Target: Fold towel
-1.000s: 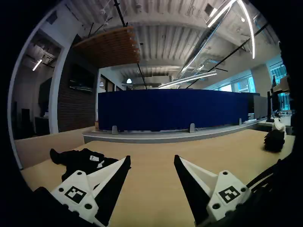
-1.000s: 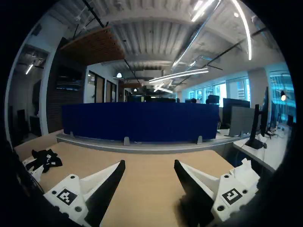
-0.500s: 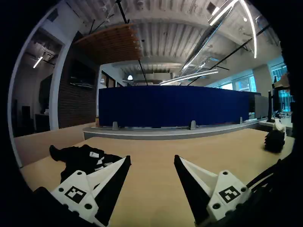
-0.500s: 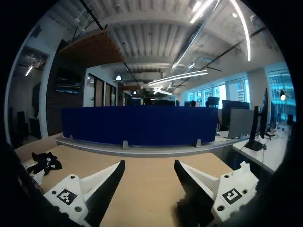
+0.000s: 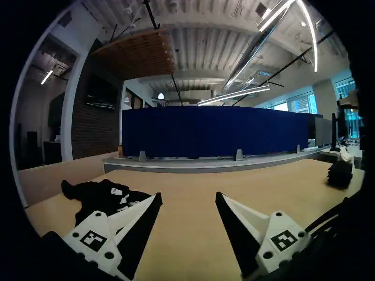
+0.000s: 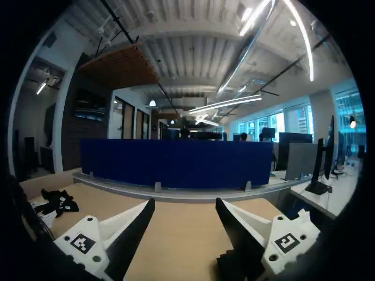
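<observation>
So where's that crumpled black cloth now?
In the left gripper view, the crumpled black cloth lies low on the left of the pale wooden table, just beyond one finger of the left gripper.

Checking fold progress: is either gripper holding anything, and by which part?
Nothing held: left gripper and right gripper are open; black towel lies on table.

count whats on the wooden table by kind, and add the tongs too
crumpled black towel: 1
dark folded bundle near the table's right edge: 1
pairs of tongs, both open: 2 (left gripper, right gripper)
total: 4
</observation>
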